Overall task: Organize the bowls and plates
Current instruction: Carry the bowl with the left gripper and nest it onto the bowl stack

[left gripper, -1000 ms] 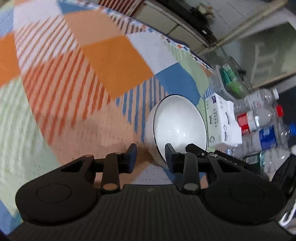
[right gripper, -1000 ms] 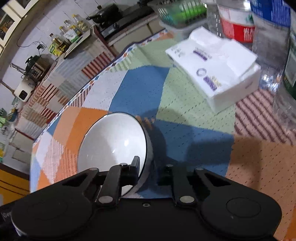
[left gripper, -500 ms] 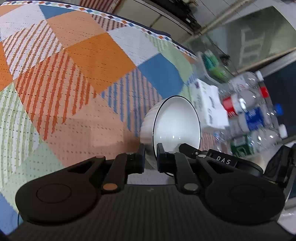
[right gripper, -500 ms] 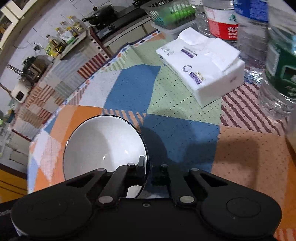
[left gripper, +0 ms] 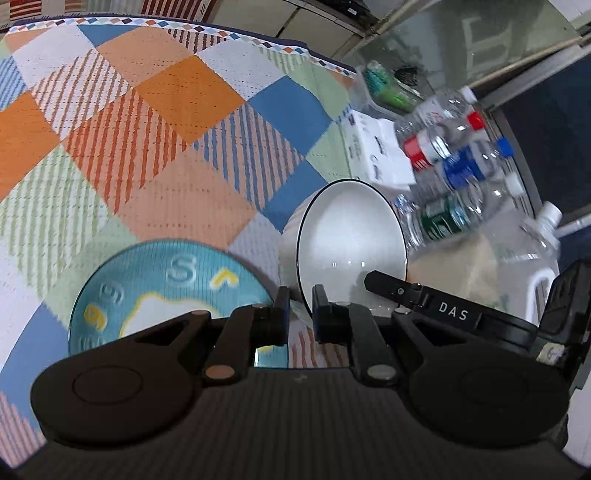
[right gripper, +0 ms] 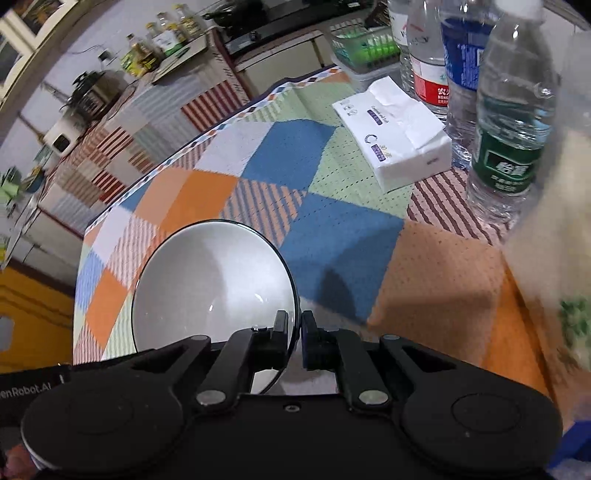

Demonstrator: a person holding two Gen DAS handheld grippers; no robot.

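Note:
A white bowl with a thin dark rim [left gripper: 351, 236] is held tilted above the patchwork tablecloth by both grippers. My left gripper [left gripper: 299, 314] is shut on its rim, one finger inside and one outside. My right gripper [right gripper: 294, 332] is shut on the rim at the opposite side; the bowl fills the lower left of the right wrist view [right gripper: 214, 288]. A round teal plate with a white and yellow pattern [left gripper: 166, 291] lies on the cloth below and left of the bowl. The right gripper's body [left gripper: 454, 314] shows in the left wrist view.
A white tissue pack [right gripper: 395, 136] lies on the cloth to the right. Several plastic water bottles [right gripper: 513, 122] stand beside it, with a clear box of green items [right gripper: 365, 48] behind. The table's far edge [left gripper: 236, 35] borders a kitchen counter.
Both grippers closed onto the bowl's rim and lifted it back toward me. The teal plate has come into the left wrist view below the bowl.

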